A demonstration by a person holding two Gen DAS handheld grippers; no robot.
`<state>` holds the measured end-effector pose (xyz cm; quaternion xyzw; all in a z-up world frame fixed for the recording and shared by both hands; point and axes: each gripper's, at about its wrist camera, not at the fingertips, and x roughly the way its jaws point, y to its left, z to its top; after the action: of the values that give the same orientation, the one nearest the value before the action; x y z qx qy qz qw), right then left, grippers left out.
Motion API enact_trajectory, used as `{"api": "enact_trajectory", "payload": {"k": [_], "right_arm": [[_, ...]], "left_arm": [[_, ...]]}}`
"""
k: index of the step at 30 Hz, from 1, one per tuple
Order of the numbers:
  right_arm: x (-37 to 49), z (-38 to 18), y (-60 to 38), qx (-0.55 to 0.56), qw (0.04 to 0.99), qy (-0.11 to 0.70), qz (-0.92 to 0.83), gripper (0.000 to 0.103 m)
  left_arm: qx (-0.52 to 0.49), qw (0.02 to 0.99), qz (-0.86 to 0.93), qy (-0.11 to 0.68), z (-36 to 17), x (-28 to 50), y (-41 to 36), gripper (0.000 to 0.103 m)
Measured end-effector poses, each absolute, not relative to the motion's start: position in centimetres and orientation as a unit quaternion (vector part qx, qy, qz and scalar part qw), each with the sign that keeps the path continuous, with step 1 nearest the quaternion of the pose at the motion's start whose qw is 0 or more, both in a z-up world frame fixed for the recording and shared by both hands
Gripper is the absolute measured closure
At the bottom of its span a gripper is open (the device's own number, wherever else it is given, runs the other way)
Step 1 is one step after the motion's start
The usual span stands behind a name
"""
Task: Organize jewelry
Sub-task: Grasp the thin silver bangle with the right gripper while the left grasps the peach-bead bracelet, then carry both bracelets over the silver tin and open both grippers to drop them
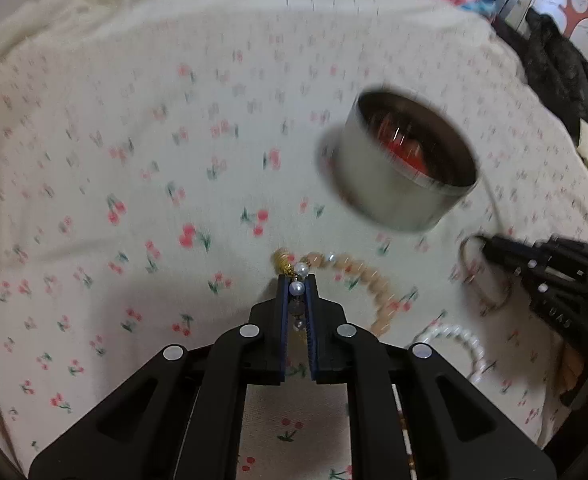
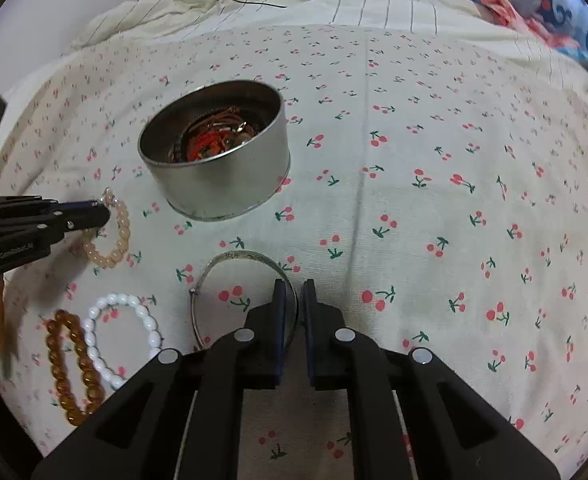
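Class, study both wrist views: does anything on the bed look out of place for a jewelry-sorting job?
Yes. Four bracelets and a bangle lie loose on the cherry-print sheet instead of in the tin: peach bracelet, white bracelet, amber bracelet and silver bangle. The left gripper pinches the peach bracelet's pearl charm.

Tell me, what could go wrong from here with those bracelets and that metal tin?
Three things, I'd guess. The left hand-held gripper pinches only the pearl charm end of the peach bead bracelet, so the dangling loop might slip or strain its string. The right hand-held gripper is closed over the thin silver bangle, which could slide off the pads. The tin already holds tangled pieces, so anything dropped in might snag.
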<state>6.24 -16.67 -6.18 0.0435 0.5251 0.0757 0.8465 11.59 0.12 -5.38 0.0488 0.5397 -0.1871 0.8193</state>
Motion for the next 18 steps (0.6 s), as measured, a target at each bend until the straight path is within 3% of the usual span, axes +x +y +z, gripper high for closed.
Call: {"api": "enact_trajectory", "payload": {"k": [3,5,7,9,10,18], "right_arm": [[6.3,-6.4,-16.5,0.037,0.846,0.527,0.076,0.093],[6.3,-6.3,-16.5,0.04,0.847,0.525,0.078,0.094],[6.2,-6.1,-16.5,0.044,0.85,0.519,0.08,0.098],[6.0,-5.8,-16.6,0.048,0.853,0.513,0.082,0.098],[6.0,-5.6,-16.7,0.051,0.854,0.51,0.084,0.098],[5.6,-4.7,-16.7,0.06,0.861,0.497,0.093,0.098]], "left_arm": [[0.044,0.817,-0.191,0.542,-5.6,11.7,0.2,0.089],[0.05,0.816,-0.197,0.541,-5.8,11.4,-0.2,0.078],[0.074,0.82,-0.194,0.533,-5.8,10.9,-1.1,0.077],[0.092,0.824,-0.193,0.524,-5.6,10.5,-1.5,0.084],[0.093,0.825,-0.195,0.522,-5.4,10.4,-1.5,0.096],[0.105,0.85,-0.183,0.482,-3.4,9.6,-1.5,0.096]]}}
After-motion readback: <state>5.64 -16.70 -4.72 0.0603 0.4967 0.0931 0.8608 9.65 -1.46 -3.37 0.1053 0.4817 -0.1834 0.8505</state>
